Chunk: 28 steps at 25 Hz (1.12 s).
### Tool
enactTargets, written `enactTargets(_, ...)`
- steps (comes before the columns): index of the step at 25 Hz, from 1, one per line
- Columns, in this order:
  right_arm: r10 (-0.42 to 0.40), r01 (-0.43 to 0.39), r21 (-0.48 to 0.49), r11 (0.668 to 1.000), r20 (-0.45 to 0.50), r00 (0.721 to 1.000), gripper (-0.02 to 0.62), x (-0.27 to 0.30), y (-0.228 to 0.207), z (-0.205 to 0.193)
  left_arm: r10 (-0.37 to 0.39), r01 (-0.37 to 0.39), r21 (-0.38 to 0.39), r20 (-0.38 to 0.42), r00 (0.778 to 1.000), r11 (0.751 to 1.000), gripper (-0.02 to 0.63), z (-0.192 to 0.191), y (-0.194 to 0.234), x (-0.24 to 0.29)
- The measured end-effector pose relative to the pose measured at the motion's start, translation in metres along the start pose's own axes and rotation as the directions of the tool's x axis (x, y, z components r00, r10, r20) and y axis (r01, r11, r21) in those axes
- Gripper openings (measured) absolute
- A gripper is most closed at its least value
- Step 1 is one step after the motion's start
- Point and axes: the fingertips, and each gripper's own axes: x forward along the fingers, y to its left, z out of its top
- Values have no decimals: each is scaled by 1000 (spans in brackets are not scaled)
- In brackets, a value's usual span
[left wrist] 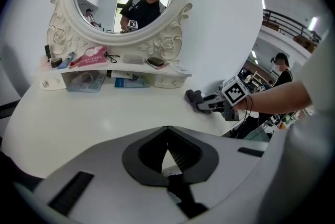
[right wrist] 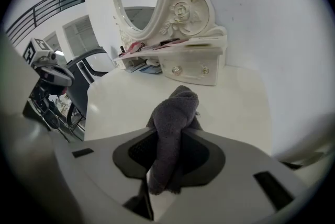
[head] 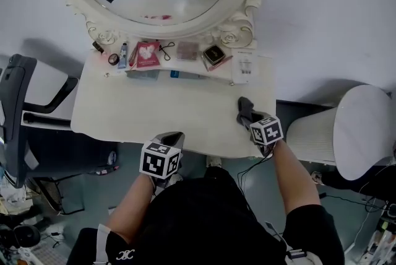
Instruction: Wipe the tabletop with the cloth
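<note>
Cloth point(right wrist: 178, 105) is clamped in the right tool point(right wrist: 168, 134), touching the tabletop point(head: 154, 112) near its right edge. Left tool point(left wrist: 167, 130) is closed, empty.

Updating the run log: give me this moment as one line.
right gripper: shut on cloth | cloth: grey, on tabletop, right side | left gripper: shut, empty, at front edge

The left gripper point(head: 172, 137) and right gripper point(head: 250, 116) are pale grey with black jaw pads; each carries a white cube of black square markers; thin black cables point(head: 250, 165) run beside the right arm, right of centre; the top point(head: 210, 220) is black and short-sleeved, with a small white logo point(head: 125, 254) at lower left.
</note>
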Motion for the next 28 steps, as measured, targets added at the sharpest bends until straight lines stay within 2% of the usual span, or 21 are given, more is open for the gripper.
enactTargets(9, 32, -32, 81, 996, 4, 999, 110, -13, 77, -40, -55, 55, 11, 51, 997, 998, 6, 1, 0, -12)
enactTargets(15, 11, -12, 136, 991, 7, 1000, 110, -9, 115, -47, -74, 74, 6, 79, 994, 997, 6, -8, 6, -24)
enactTargets(20, -7, 3, 137, 991, 31, 999, 110, 20, 178, -31, -78, 93, -87, 163, 984, 992, 6, -6, 20, -40)
enactTargets(23, -10, -7, 239, 971, 71, 997, 110, 30, 201, -14, -55, 83, -110, 232, 971, 991, 6, 2, 29, -57)
enactTargets(25, 3, -44, 325, 945, 128, 992, 112, 25, 211, 2, -31, 63, -114, 265, 964, 991, 6, 5, 34, -68)
enactTargets(28, 6, -92, 318, 944, 261, 965, 112, 3, 226, 38, 20, 19, -118, 318, 948, 993, 6, 7, 43, -86)
